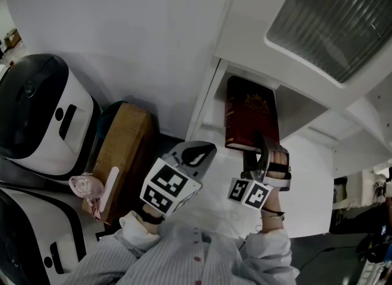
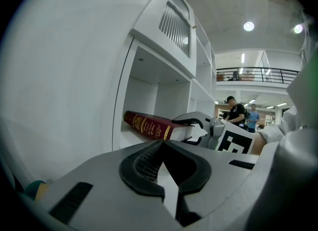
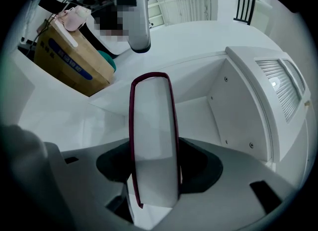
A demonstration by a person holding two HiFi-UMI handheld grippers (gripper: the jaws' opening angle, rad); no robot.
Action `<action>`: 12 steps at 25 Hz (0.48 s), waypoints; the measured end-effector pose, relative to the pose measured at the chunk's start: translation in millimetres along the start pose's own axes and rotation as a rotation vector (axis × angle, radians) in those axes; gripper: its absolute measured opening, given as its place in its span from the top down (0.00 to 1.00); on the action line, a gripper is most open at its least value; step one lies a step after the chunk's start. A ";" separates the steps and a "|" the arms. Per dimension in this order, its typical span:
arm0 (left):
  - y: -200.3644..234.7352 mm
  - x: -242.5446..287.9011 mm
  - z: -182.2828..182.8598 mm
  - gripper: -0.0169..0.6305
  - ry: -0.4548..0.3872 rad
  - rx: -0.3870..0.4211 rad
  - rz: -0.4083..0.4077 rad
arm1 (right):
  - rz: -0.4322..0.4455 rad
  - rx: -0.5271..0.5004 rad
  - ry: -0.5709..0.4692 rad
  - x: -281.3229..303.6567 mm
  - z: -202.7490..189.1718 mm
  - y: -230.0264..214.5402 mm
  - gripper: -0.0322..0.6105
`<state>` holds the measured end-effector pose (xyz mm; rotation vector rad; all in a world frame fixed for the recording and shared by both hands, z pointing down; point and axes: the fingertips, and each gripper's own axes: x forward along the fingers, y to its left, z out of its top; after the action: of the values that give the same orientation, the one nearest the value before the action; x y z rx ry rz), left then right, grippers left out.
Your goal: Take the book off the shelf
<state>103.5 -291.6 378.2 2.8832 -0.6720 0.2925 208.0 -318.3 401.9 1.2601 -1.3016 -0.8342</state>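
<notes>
White shelf unit (image 1: 207, 103), open cubby. Dark red hardcover book (image 1: 251, 115) with a gold emblem lies inside, its page edge facing outward. Right gripper (image 1: 267, 150) clamps that near end. Left gripper (image 1: 195, 152) hangs beside it, jaws pressed together, empty. Cardboard box (image 1: 122, 149) stands further left.

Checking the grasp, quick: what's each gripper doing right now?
Left gripper: tongs closed, empty.
Right gripper: tongs closed on the red book in the shelf.
</notes>
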 end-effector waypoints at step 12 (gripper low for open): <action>-23.7 -10.4 5.7 0.96 -0.009 0.035 -0.006 | -0.004 0.050 -0.031 -28.9 4.3 -5.7 0.58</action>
<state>105.9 -267.4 367.6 2.9205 -0.6664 0.2939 200.6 -292.4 389.3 1.2940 -1.3522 -0.8308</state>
